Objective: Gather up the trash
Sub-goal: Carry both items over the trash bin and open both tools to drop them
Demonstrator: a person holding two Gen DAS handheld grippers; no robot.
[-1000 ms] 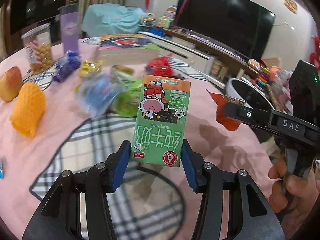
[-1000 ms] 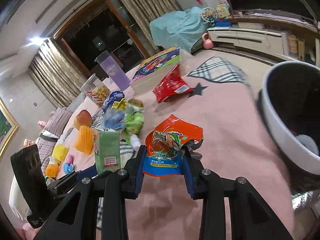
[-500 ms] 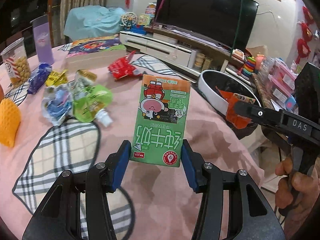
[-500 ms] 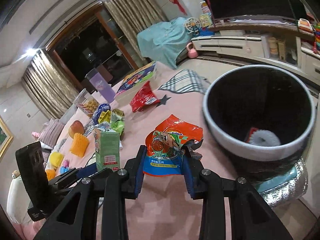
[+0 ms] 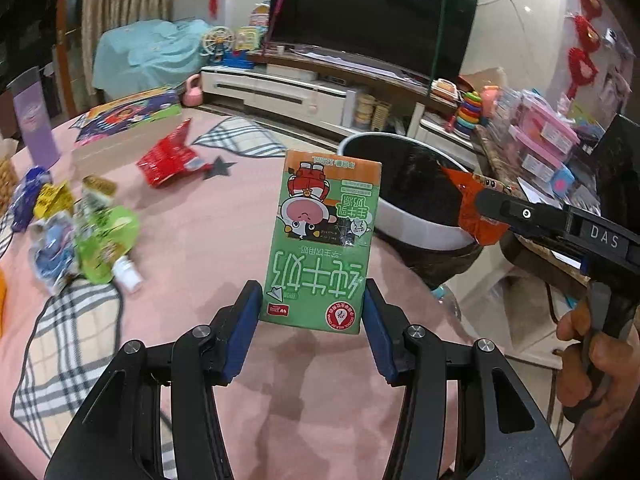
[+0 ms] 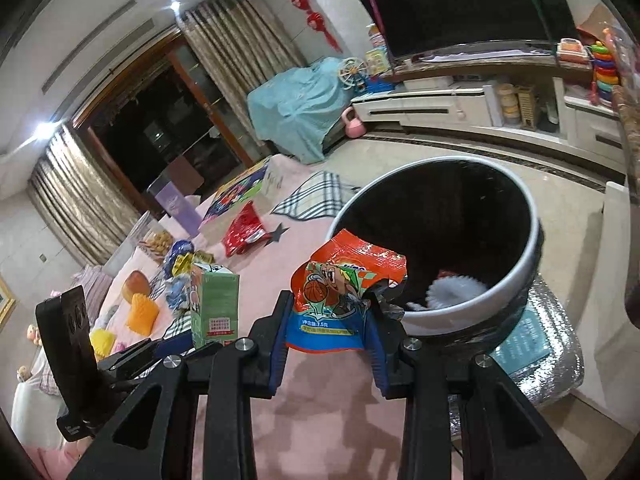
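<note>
Two hand-held grippers hover above a round table covered in a pink cloth (image 5: 224, 216) with plaid patches, in a living room with a large dark television (image 5: 372, 20) on a white cabinet behind. The left gripper (image 5: 312, 312) has its blue pads clamped on the lower sides of a green milk carton (image 5: 320, 240), which is held off the table with its printing upside down to the camera. The right gripper (image 6: 326, 328) pinches an orange and blue snack wrapper (image 6: 340, 296) between its blue pads; the wrapper's torn top edge stands above the fingers. In the right wrist view the wrapper sits just in front of the near rim of a round trash bin (image 6: 516, 280) with a white rim and a black inside, which stands beside the table edge; something white and a bit of red lie at its bottom. From the left wrist view, the same bin (image 5: 416, 232) appears behind and to the right of the carton, and the right gripper (image 5: 478, 216) reaches in from the right with the orange wrapper (image 5: 468, 200) over the bin's rim, a person's hand (image 5: 580, 360) on its handle. More litter lies on the cloth farther back: a red packet (image 5: 168, 160) near a dark star shape, a green pouch (image 5: 106, 240) with a white cap, and crumpled blue and yellow wrappers (image 5: 40, 204). A colourful flat box (image 5: 128, 112) and a purple cup (image 5: 34, 120) stand at the table's far side.
</note>
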